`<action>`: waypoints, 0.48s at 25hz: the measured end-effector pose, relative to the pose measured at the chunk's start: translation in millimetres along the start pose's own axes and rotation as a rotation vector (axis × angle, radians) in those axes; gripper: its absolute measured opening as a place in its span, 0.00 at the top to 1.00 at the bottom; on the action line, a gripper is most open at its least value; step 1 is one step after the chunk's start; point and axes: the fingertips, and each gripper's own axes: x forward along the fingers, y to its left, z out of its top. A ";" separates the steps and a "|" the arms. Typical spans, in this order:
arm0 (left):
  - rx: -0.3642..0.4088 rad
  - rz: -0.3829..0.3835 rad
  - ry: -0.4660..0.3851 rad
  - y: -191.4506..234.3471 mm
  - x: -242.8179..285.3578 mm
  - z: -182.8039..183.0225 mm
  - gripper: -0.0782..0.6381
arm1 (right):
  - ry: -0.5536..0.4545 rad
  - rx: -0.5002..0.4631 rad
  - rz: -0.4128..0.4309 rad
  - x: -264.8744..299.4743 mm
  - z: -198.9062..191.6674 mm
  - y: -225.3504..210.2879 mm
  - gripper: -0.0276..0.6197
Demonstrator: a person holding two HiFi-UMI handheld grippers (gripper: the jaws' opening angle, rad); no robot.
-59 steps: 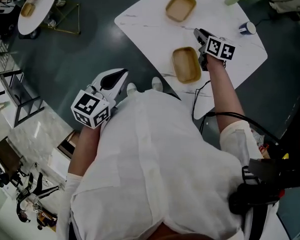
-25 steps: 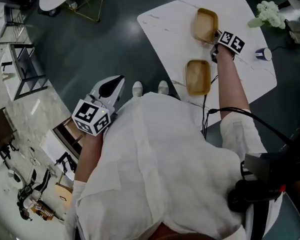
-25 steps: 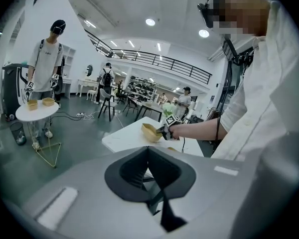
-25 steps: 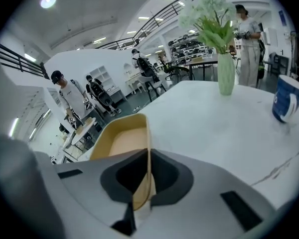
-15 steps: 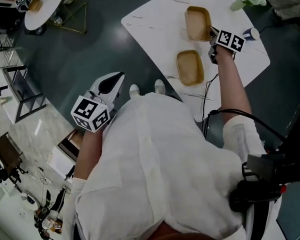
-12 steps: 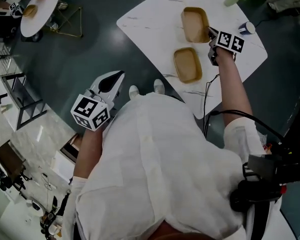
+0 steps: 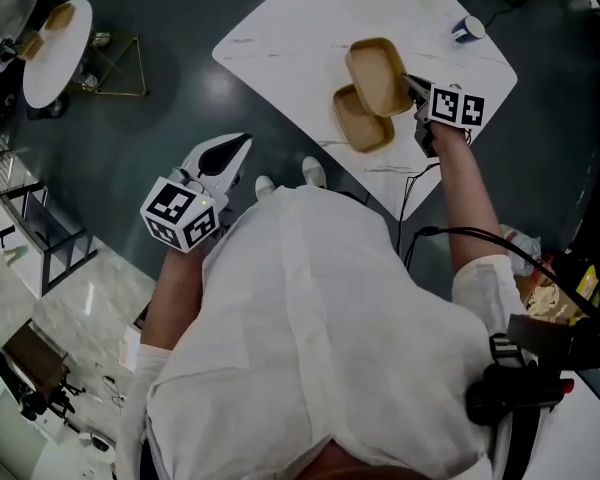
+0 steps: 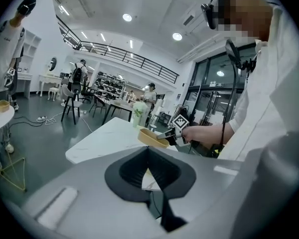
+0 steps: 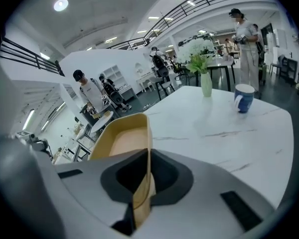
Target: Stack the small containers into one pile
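Observation:
Two tan, shallow containers are on view over the white marble table (image 7: 280, 28). My right gripper (image 7: 412, 86) is shut on the rim of one container (image 7: 378, 73) and holds it tilted above the table, overlapping the far part of the other container (image 7: 356, 128), which lies flat. In the right gripper view the held container (image 9: 122, 136) has its wall pinched between the jaws of the right gripper (image 9: 147, 156). My left gripper (image 7: 240, 148) hangs over the dark floor, away from the table, shut and empty. The left gripper view shows the lifted container (image 8: 150, 137) from a distance.
A blue-and-white cup (image 7: 467, 28) and a vase of white flowers (image 9: 205, 83) stand at the table's far side. A black cable (image 7: 408, 193) hangs off the near table edge. A round side table (image 7: 50, 43) stands at the far left. People stand in the background.
The right gripper went from the near container to the far one, closed on its rim, and has lifted it back over the near container. The left gripper stayed put.

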 end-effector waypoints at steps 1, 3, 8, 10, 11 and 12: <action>0.000 -0.010 0.001 0.3 -0.3 -0.1 0.88 | 0.009 -0.004 -0.003 -2.9 -6.9 3.0 0.93; 0.002 -0.024 0.004 0.4 -0.9 0.2 0.88 | 0.025 -0.013 -0.008 -7.5 -20.4 8.5 0.93; 0.014 -0.055 0.012 -1.6 -2.7 0.0 0.88 | 0.066 -0.020 -0.025 -12.0 -52.6 14.6 0.93; 0.015 -0.063 0.014 -0.3 -4.4 -1.1 0.88 | 0.080 -0.031 -0.035 -11.1 -63.6 15.7 0.93; 0.015 -0.066 0.015 0.8 -5.6 -2.2 0.88 | 0.085 -0.041 -0.039 -10.0 -67.9 16.3 0.93; 0.015 -0.068 0.017 1.8 -7.1 -3.5 0.88 | 0.089 -0.053 -0.043 -8.8 -71.5 16.9 0.93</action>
